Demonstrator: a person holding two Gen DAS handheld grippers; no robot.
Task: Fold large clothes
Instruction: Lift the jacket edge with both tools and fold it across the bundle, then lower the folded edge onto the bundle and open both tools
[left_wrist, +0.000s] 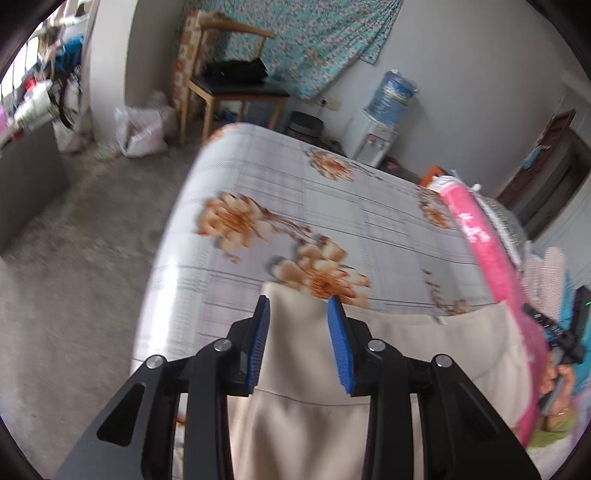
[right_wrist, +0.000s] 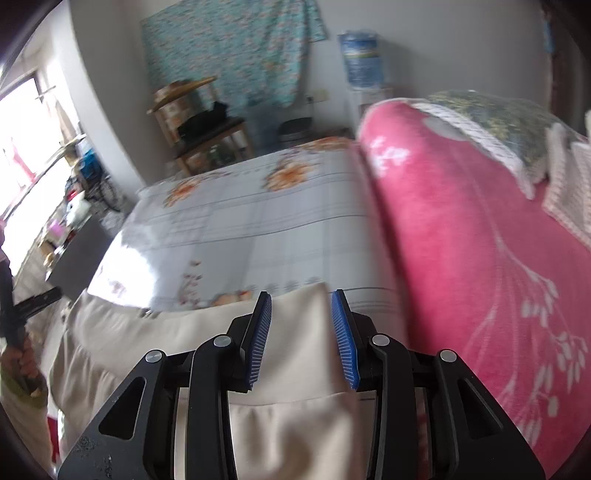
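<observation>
Two tools (left_wrist: 299, 302) (right_wrist: 301, 297) released over beige garment (left_wrist: 295, 424) on floral-sheeted bed (left_wrist: 332, 206), pink blanket (right_wrist: 461, 258) beside.

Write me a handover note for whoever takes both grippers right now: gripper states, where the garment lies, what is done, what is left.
Left gripper: open, fingers apart over one top corner of the beige garment, not pressing it.
Right gripper: open, likewise over the other top corner.
Garment: lies on the floral bedsheet, top edge straight across, beside the pink blanket.
Done: judging by the seam line across it, one fold seems laid down and released.
Left: further folds, probably across the width; the lower part is out of view, so check it first.
</observation>
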